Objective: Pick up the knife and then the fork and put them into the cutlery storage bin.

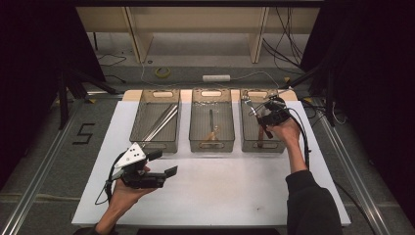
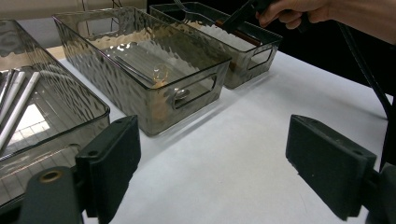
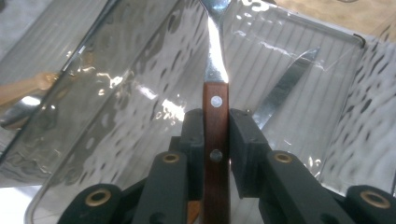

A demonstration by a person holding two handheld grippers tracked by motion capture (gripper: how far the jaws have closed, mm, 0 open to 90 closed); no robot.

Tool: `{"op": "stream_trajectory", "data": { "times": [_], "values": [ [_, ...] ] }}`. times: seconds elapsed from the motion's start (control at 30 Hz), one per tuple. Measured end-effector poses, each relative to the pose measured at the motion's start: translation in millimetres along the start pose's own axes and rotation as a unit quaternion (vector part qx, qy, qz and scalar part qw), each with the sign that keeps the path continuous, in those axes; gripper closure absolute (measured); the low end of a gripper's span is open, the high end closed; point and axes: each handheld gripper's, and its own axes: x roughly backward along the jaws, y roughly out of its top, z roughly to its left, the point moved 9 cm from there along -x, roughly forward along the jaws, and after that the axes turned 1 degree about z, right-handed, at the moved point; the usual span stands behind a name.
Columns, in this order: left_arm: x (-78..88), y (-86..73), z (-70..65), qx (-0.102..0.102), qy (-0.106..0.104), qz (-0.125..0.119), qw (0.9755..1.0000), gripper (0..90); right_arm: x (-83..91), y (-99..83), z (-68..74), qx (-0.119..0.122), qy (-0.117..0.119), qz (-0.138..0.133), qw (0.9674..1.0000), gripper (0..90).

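Two riveted wooden scales clear in right gripper view, right gripper [image 3: 215, 135] clamping fork handle [image 3: 215, 154] (left gripper [image 2: 212, 163] wide, empty)

A utensil with a flat reddish-brown wooden handle and a shiny steel shaft [image 3: 215, 112] is clamped by its handle, two round metal rivets showing on the wood. It points away into the right-hand clear, ripple-walled plastic bin [image 3: 140, 93], above another steel utensil [image 3: 280, 95] lying on the bin's floor.
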Motion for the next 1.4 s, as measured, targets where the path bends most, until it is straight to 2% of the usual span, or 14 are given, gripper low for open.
{"op": "stream_trajectory", "data": {
  "times": [0.23,0.33,0.6,0.93,1.17,1.27,1.4],
  "values": [
    [-0.3,-0.3,-0.1,0.000,0.000,0.001,1.0000,17.6,-5.5,-5.1,-3.7,-0.013,0.000,0.007,0.9999,75.6],
    [-0.2,-0.3,0.0,0.000,0.000,0.001,1.0000,17.6,-5.6,-5.6,-4.9,-0.018,0.000,0.004,0.9998,68.1],
    [-0.4,-0.4,-0.2,0.000,0.000,0.001,1.0000,17.6,3.5,-1.1,0.2,0.001,0.012,-0.016,0.9998,64.5],
    [-0.3,-0.4,-0.2,0.000,0.000,0.001,1.0000,17.5,9.9,-1.1,5.8,-0.001,0.033,-0.031,0.9990,57.9],
    [-0.5,-0.4,-0.4,0.000,0.000,0.001,1.0000,17.5,13.2,-3.0,4.0,-0.012,0.033,-0.039,0.9986,45.7],
    [-0.5,-0.5,-0.3,0.000,0.000,0.002,1.0000,17.6,15.3,-3.8,6.3,-0.017,0.043,-0.040,0.9981,40.1],
    [-0.5,-0.5,-0.3,0.000,0.000,0.001,1.0000,17.5,20.6,-3.0,12.7,-0.015,0.053,-0.057,0.9969,36.8]
  ]
}}
